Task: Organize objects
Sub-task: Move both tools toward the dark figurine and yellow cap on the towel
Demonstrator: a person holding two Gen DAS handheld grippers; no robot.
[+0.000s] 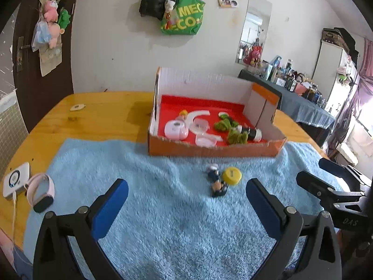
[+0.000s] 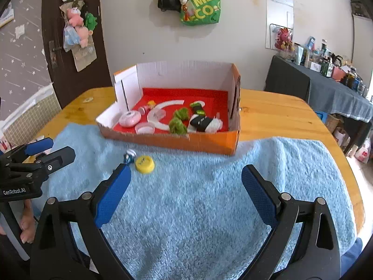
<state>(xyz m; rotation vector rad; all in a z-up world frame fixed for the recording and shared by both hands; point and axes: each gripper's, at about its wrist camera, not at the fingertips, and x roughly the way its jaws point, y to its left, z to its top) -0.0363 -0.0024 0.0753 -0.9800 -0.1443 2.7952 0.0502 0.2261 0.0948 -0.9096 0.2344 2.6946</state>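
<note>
Both of your hand-held grippers — left (image 1: 186, 200) and right (image 2: 185, 191) — gape wide, holding nothing. The yellow cap (image 1: 231, 175) and small figurine (image 1: 218, 187) lie on the blue towel (image 1: 163, 221), just short of the orange box (image 1: 209, 150) — probably next in.

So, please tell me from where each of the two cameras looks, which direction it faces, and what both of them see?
Left wrist: sits behind the open left gripper, looking forward and down over the blue towel toward the orange box; the right gripper shows at its right edge.
Right wrist: sits behind the open right gripper, facing the same box from further right; the left gripper and part of a hand show at its left edge.
Shared: towel, box, yellow cap, green bag.
</note>
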